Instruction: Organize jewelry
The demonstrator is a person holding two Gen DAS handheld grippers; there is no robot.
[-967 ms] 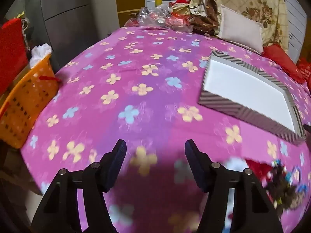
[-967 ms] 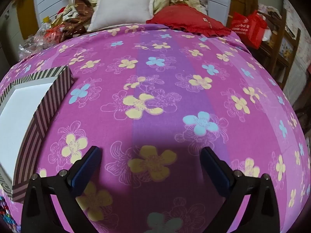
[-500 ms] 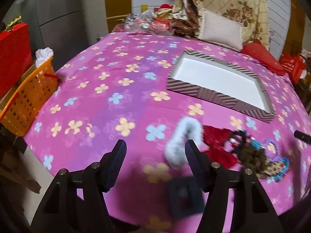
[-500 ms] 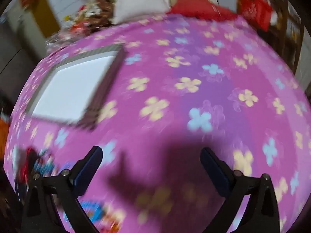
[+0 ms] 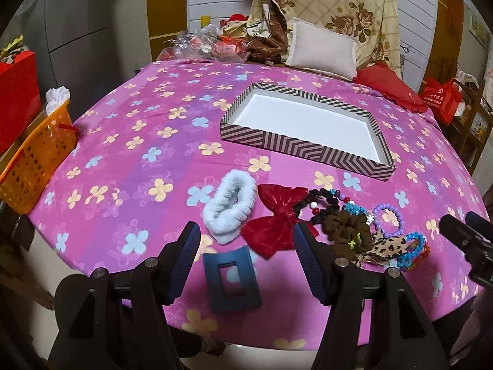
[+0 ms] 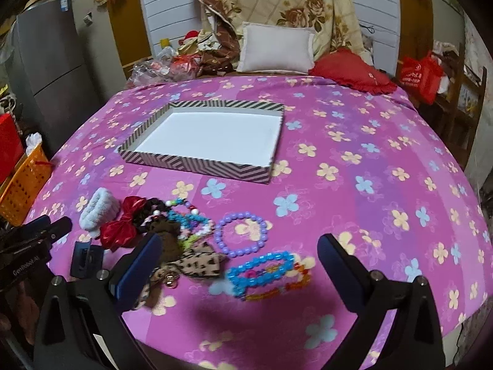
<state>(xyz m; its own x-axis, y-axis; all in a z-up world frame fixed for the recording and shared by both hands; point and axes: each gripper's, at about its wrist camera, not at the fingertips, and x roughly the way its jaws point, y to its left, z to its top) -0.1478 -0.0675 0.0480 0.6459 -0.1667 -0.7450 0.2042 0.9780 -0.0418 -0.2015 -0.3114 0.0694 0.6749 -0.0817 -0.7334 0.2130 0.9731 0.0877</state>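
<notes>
A striped box [image 5: 295,146] with a white inside lies empty on the pink flowered cloth; it also shows in the right wrist view [image 6: 197,165]. Near the front edge lies a pile: a white fluffy scrunchie [image 5: 229,205], a red bow [image 5: 274,222], a brown scrunchie [image 5: 345,226], a purple bead bracelet [image 6: 242,232], a blue bead bracelet [image 6: 262,269] and a dark blue claw clip [image 5: 231,277]. My left gripper [image 5: 246,262] is open and empty above the clip. My right gripper [image 6: 238,271] is open and empty above the blue bracelet.
An orange basket [image 5: 34,160] stands off the bed's left side. A white pillow [image 6: 275,47], a red cushion [image 6: 351,71] and bags lie at the far end. A red bag [image 6: 420,74] hangs at the right.
Both grippers have pulled back and up from the cloth. The jewelry pile and whole box have come into view. Both stay open.
</notes>
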